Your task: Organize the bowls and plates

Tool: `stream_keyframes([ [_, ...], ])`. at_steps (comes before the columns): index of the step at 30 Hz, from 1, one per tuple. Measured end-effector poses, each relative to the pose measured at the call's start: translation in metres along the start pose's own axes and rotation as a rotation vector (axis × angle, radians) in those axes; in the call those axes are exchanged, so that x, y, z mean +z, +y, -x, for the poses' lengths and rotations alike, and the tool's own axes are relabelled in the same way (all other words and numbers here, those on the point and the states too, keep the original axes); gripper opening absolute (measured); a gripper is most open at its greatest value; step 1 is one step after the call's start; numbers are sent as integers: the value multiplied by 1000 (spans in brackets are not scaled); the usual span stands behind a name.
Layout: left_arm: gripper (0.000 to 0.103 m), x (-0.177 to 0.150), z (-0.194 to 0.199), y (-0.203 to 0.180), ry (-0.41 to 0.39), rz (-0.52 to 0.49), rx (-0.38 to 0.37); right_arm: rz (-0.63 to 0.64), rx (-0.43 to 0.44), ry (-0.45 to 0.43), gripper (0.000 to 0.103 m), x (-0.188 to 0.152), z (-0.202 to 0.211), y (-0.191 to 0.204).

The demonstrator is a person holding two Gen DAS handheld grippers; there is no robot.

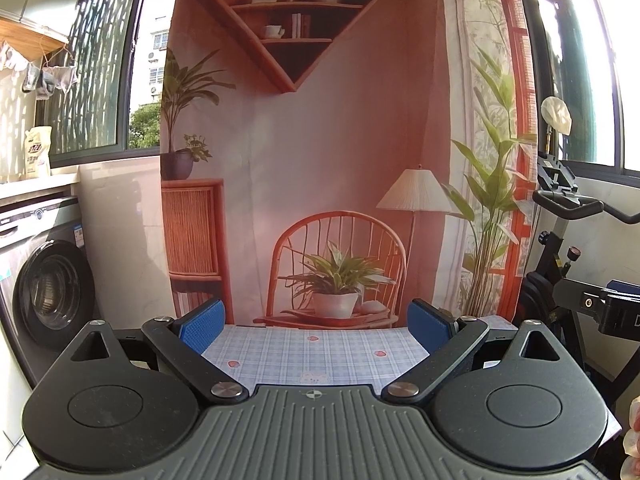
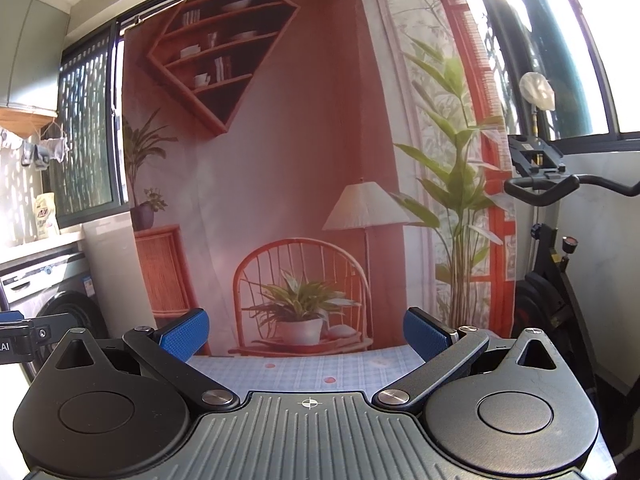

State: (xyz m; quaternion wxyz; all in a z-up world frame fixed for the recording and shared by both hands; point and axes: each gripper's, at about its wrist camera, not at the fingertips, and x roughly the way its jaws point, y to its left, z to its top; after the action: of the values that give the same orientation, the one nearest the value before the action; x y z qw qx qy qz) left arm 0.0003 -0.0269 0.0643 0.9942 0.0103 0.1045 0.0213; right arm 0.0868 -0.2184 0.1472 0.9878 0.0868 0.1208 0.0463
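No plates or bowls show in either view. My left gripper (image 1: 316, 326) is open and empty, its blue pads (image 1: 202, 326) spread wide above a table with a blue checked cloth (image 1: 312, 354). My right gripper (image 2: 306, 334) is also open and empty, held level over the same cloth (image 2: 320, 368). Both point at a printed backdrop beyond the table's far edge. The edge of the other gripper shows at the right of the left wrist view (image 1: 612, 308) and at the left of the right wrist view (image 2: 24, 336).
A printed wall backdrop (image 1: 320, 140) hangs right behind the table. A washing machine (image 1: 48, 288) stands to the left. An exercise bike (image 1: 568, 240) stands to the right, also in the right wrist view (image 2: 552, 240). Windows line both sides.
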Motion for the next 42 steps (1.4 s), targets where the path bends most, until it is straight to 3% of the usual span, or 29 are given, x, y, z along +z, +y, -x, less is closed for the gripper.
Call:
stream_keyframes([
  [42,99,1,-2,2,12,4,-9,-3,0,-7,103,1,2,-3],
])
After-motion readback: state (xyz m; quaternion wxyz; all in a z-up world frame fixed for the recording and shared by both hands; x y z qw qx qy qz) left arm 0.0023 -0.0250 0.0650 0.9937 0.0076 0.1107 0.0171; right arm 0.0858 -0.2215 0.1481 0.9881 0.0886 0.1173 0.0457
